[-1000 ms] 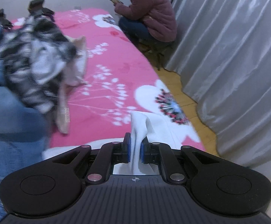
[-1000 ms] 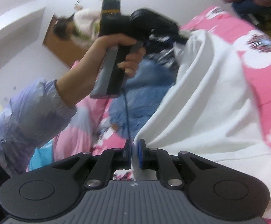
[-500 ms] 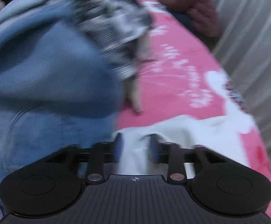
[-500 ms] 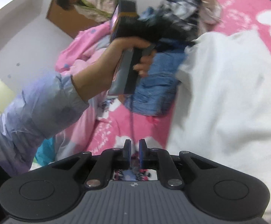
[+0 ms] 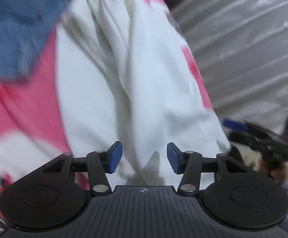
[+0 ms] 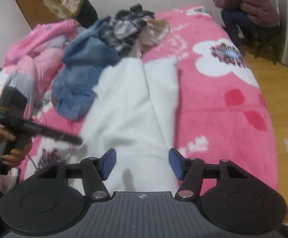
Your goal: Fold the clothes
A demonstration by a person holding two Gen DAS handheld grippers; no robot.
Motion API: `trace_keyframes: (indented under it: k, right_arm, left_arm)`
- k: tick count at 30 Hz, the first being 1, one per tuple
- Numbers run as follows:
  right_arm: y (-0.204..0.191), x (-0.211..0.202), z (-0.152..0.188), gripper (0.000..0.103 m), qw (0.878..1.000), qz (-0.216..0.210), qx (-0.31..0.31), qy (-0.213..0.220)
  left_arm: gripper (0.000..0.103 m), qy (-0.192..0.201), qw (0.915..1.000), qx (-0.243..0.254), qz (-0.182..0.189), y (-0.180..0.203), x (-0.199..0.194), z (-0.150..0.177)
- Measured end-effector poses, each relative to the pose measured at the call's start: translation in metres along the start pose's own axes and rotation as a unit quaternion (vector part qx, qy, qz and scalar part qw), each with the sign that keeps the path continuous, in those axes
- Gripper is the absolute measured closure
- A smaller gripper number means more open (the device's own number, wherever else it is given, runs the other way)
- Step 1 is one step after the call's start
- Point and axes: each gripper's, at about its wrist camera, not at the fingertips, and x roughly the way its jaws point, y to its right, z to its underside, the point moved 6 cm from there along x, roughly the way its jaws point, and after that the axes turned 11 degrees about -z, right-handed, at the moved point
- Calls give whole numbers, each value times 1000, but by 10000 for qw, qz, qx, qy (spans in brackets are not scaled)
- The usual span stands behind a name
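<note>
1. A white garment (image 6: 136,107) lies stretched lengthwise on a bed covered by a pink blanket (image 6: 219,107) with large white flowers. It runs from just below the camera up toward the middle of the bed, with a long crease down its length.
2. The right claw (image 6: 142,163) hangs over the near end of the white garment. Its blue pads stand wide apart and its jaws are opening; the cloth lies below and between them, and neither pad presses on it.
3. The left claw (image 5: 144,157) hangs over the same white garment (image 5: 128,75), seen from the other side. Its jaws are also opening, and the pads are apart with cloth beneath them, not pinched.
4. In the right wrist view, the left claw (image 6: 72,139) shows at the left edge as a blurred black bar, held by a hand (image 6: 7,146) on a grey handle.
5. A heap of clothes sits at the far end of the white garment: blue jeans (image 6: 82,67), a black-and-white patterned garment (image 6: 122,27) and a beige piece (image 6: 155,29) (all soft from motion blur).
6. A seated person in a maroon jacket (image 6: 251,2) is at the far right corner of the bed, by grey curtains (image 5: 253,39) and a wooden floor (image 6: 282,91).
</note>
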Motion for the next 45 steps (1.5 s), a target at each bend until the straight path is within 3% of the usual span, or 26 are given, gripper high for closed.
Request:
trace_keyframes:
  k: [1, 2, 3, 5, 8, 10, 14, 16, 18, 19, 21, 23, 25, 26, 27, 30, 31, 32, 33, 36, 38, 40, 43, 45]
  right_arm:
    - [2, -1, 4, 33, 10000, -72, 64, -17]
    - [6, -1, 8, 31, 9998, -127, 147, -40]
    - [8, -2, 12, 31, 9997, -121, 217, -62]
    - [10, 1, 17, 31, 9995, -81, 296, -78]
    - [6, 4, 21, 31, 9995, -149, 264, -95]
    - [-4, 2, 24, 31, 9996, -258, 70, -101]
    - [-25, 5, 33, 31, 9977, -345, -496, -319]
    - [-31, 11, 40, 31, 9953, -262, -793, -500]
    - [-35, 19, 46, 31, 9925, -104, -1041, -631]
    - [-37, 21, 48, 32, 9914, -37, -1120, -670]
    - [-41, 21, 49, 32, 9915, 4, -1199, -510]
    - [-48, 19, 49, 37, 9915, 47, -1263, -324]
    - [-54, 19, 50, 47, 9883, 245, -1487, -243]
    - [-57, 19, 51, 59, 9862, 353, -1605, -208]
    - [-61, 17, 53, 75, 9837, 398, -1747, -154]
    - [-80, 13, 57, 91, 9742, 456, -2212, 20]
    - [-86, 12, 57, 91, 9719, 387, -2318, 88]
    - [-92, 11, 58, 91, 9706, 273, -2390, 96]
    - [-96, 11, 58, 91, 9685, 181, -2482, 74]
    - [-109, 9, 62, 91, 9598, -37, -2807, 28]
    - [-118, 8, 67, 91, 9511, -141, -3082, -131]
    - [-125, 9, 74, 91, 9425, -245, -3314, -367]
    - [-129, 20, 86, 91, 9283, -313, -3613, -816]
    - [-121, 31, 93, 91, 9190, -74, -3791, -1078]
  left_arm:
    - [55, -16, 10000, -5, -19, 0, 3, 5]
    - [69, 24, 10000, 75, 27, 1, 4, 8]
    - [99, 40, 9999, 152, 66, 3, 1, 9]
    - [98, 43, 9995, 281, 113, 4, -6, 9]
    - [99, 15, 9992, -325, 235, -6, -30, 2]
    - [100, 31, 9984, -558, 68, -14, -48, 0]
    - [99, 57, 9934, -606, -977, -39, -53, -1]
    - [98, 128, 9865, -314, -1599, -49, -44, 2]
    - [87, 188, 9821, -97, -1872, -47, -38, 8]
    - [84, 268, 9823, 9, -1853, -42, -42, 10]
    - [66, 527, 9814, 594, -1749, -27, -53, 16]
    - [62, 814, 9718, 1459, -1663, -10, -64, 26]
    - [55, 1038, 9512, 2371, -1680, 7, -67, 39]
    - [54, 1112, 9415, 2711, -1664, 19, -58, 45]
    - [54, 1130, 9345, 2958, -1627, 26, -48, 50]
    - [56, 1060, 9195, 3441, -1575, 37, -20, 58]
    - [63, 1073, 9127, 3583, -1644, 35, -16, 59]
    - [89, 1113, 9046, 3729, -1740, 33, -15, 62]
    - [97, 1156, 9027, 3722, -1821, 31, -15, 61]
    - [100, 1234, 9231, 3207, -1727, 23, -47, 54]
    - [100, 1272, 9254, 3054, -1847, 17, -68, 53]
    - [100, 978, 9352, 2848, -1864, 12, -68, 55]
    - [99, 399, 9373, 2811, -2019, -1, -37, 67]
    - [96, 156, 9394, 2777, -2004, -4, -28, 75]
